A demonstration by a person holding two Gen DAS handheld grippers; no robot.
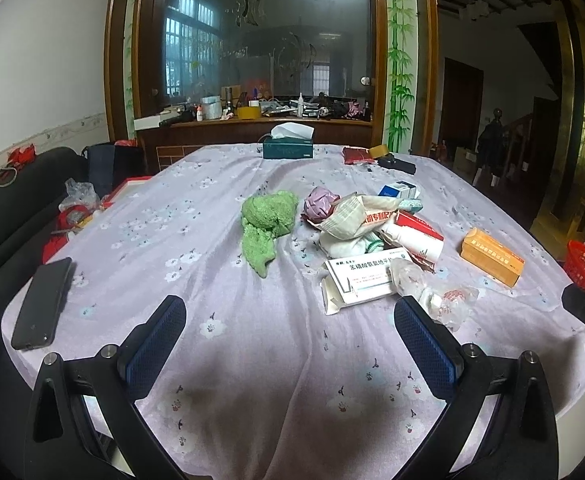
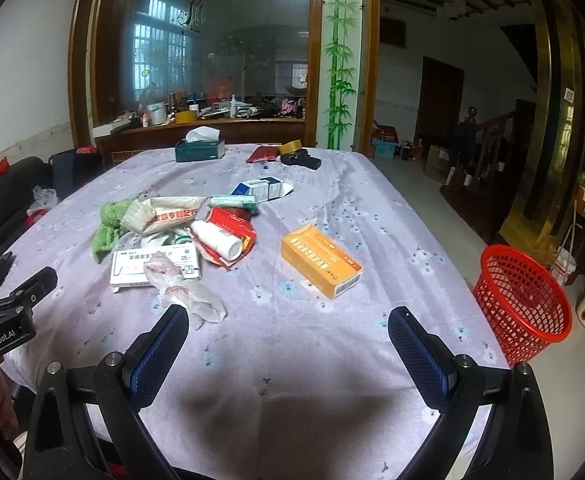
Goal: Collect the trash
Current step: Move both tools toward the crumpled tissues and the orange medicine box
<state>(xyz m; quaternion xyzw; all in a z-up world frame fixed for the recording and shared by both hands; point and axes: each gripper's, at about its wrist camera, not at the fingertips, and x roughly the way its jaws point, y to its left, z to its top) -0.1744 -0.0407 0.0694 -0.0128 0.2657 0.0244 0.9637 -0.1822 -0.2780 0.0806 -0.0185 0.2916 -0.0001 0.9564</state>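
Item: litter heap on a table draped in a lilac flower-print cloth (image 2: 332, 360). Nearest piece, a crumpled clear plastic wrapper (image 2: 184, 292), lies just ahead and left of the right gripper (image 2: 288, 330), almost touching its left finger; in the left wrist view the same wrapper (image 1: 436, 292) sits just beside that gripper's right finger. Behind it, a flat white printed carton (image 2: 154, 266), long axis running left to right across the view. Separate piece: an orange rectangular cardboard box (image 2: 320, 260), ahead and slightly right of the right gripper, long axis slanting from far-left to near-right, one short end facing the near table edge. Judged nearer to the right gripper than to the left gripper (image 1: 290, 324). Both grippers: jaws spread wide, nothing held, hovering over bare cloth. Receptacle: a red plastic mesh basket (image 2: 524, 300) on the floor off the table's right side. A green towelling rag (image 1: 268, 224) lies left of the heap.
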